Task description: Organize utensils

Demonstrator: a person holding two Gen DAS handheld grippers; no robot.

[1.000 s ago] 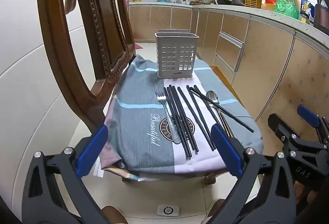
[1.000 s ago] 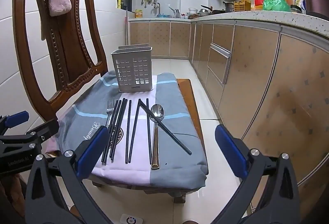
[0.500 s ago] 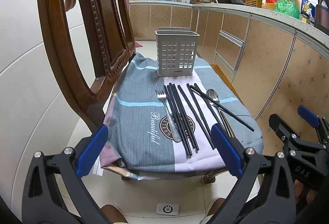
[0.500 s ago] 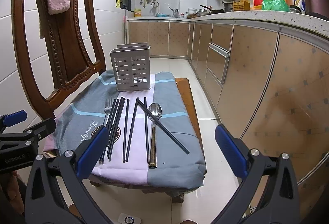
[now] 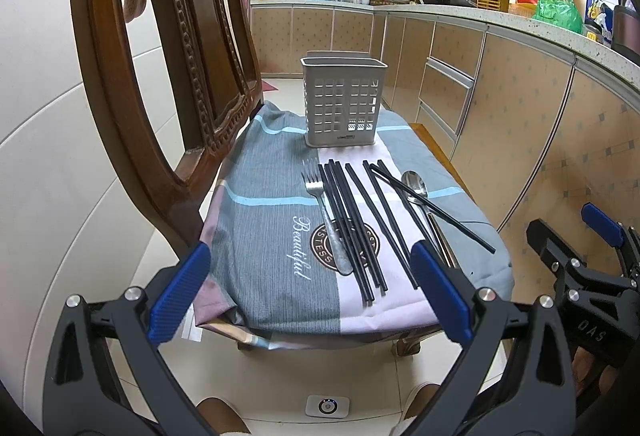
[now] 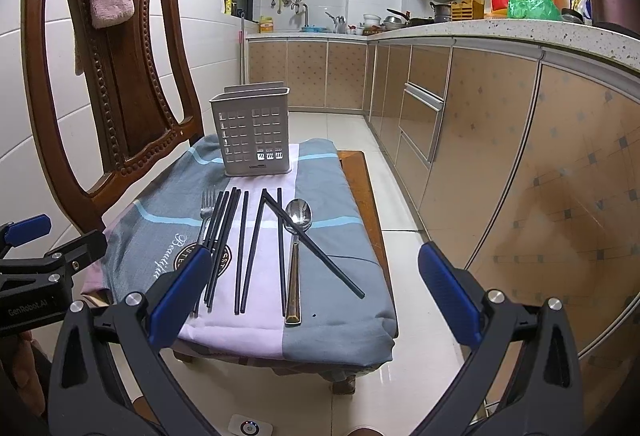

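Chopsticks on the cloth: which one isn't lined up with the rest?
The rightmost chopstick: it lies diagonally, crossing over the spoon, while the other chopsticks run roughly parallel toward the holder.

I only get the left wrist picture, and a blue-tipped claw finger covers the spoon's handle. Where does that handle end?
Observer: The right wrist view shows the whole spoon. Its handle stops just short of the front edge of the cloth.
Operator: Is that slanted black stick touching it?
Observer: Yes, the slanted chopstick lies across the spoon's neck, just below the bowl.
Operator: And the other claw, at my right edge?
Observer: The right claw is open wide and holds nothing.
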